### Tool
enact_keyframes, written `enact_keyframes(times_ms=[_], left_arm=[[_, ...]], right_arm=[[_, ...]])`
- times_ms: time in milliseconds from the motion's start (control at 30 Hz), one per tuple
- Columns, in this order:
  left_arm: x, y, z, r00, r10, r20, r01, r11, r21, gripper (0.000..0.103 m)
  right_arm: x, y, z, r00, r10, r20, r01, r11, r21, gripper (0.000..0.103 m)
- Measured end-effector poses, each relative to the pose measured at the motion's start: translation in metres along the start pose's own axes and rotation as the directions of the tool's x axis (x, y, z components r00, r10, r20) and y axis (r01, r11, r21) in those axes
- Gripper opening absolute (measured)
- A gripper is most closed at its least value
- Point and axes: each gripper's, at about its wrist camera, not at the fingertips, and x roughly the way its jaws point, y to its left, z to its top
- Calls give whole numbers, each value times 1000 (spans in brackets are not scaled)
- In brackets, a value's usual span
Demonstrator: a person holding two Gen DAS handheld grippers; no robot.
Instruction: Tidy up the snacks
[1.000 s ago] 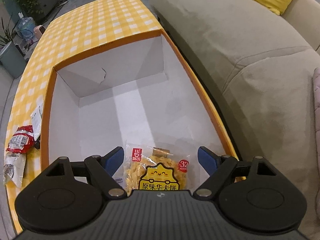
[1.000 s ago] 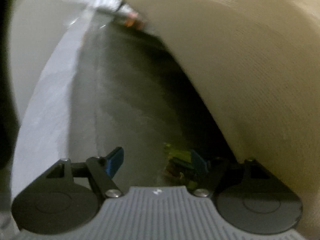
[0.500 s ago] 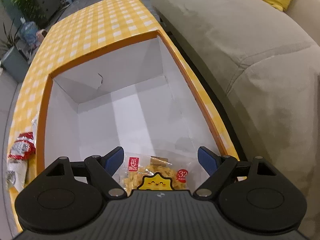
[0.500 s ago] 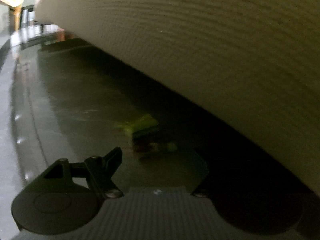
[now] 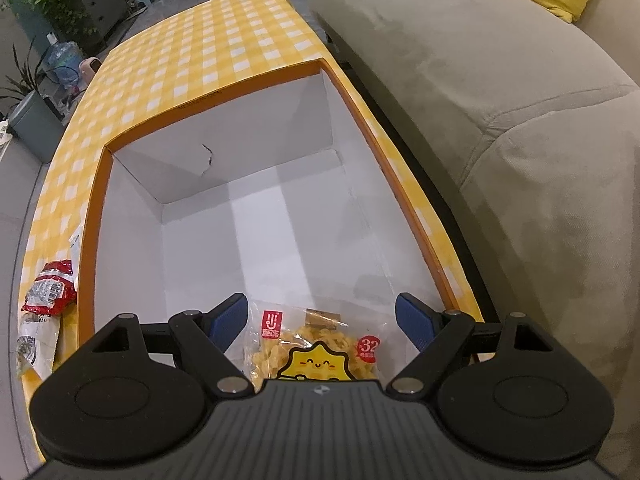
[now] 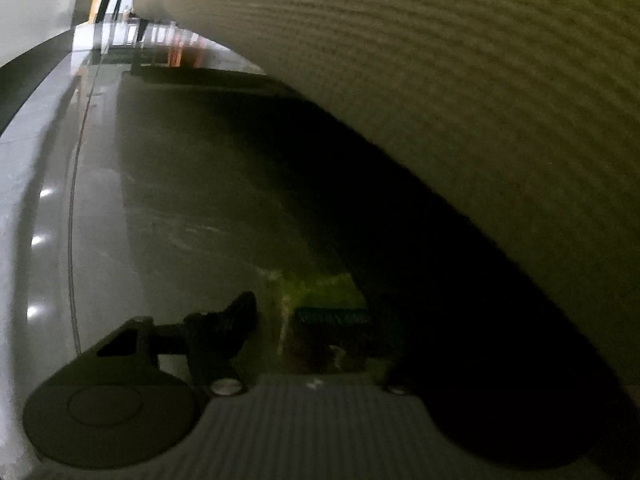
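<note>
1. Two risks stand out. On the far left, the red-and-white crinkled snack packets (image 5: 48, 294) lie on the yellow-checked surface (image 5: 208, 56) outside the orange-rimmed white cardboard box (image 5: 90, 216), near the surface's edge; a careless sweep could knock them to the floor.
2. The left hand-held gripper (image 5: 320, 318) hangs open over the box's near end, jaws well apart and empty. Below it, on the box floor, lies the clear packet of yellow crackers with a star face (image 5: 316, 348). Compared with a second ago, this view has barely shifted; the packet sits a little lower in the picture and more of it is hidden by the gripper body.
3. The right hand-held gripper (image 6: 316, 320) is down on the dark glossy floor (image 6: 160, 208), tight under the beige corduroy sofa (image 6: 460, 80). A green-and-yellow snack packet (image 6: 320, 312) lies between its closing jaws; only the left finger (image 6: 236, 316) shows, the right being lost in shadow, so I cannot tell whether the pads press yet.
4. I judge the jaws may pinch only a film corner and let it slip, or the sofa edge may snag the gripper.
5. A second ago the packet lay off toward the right finger; now it is centred and larger.
</note>
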Motion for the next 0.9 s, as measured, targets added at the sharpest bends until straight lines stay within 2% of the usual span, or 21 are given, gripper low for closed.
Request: enact_keyframes(times_ms=[67,133,333,367,400,500,667,900], left_arm=[[-1,-1,-1,1000,1,1,-1,1000,7,98],[-1,-1,-3,1000,6,5,-6,1000,12,98],[1,1,-2,1000,20,1,-19,1000,-9,98],[1,1,-2,1000,18,0,-18,1000,-10,98],[1,2,-3,1000,18,0,-18,1000,-12,98],[1,1,-3,1000,8,1,-8,1000,-13,98],[-2,3,-5,1000,-20,-2,20,1000,-21,98],[-18,10,-9,999,-30,23,31,999,-37,98]], right_arm=[[1,-1,2,1000,-16,-17,16,1000,9,60],[-3,3,0,1000,-6,-12,6,1000,-1,67],[-1,5,-4,999,-38,-16,38,999,21,75],[1,6,-4,999,-39,-20,40,999,31,70],[1,10,-2,999,-27,-23,28,999,40,61],[-2,12,5,997,-32,-68,35,998,46,51],[-28,17,2,990,12,-139,-2,997,71,47],[-70,21,-19,976,114,-184,-135,985,-107,45]])
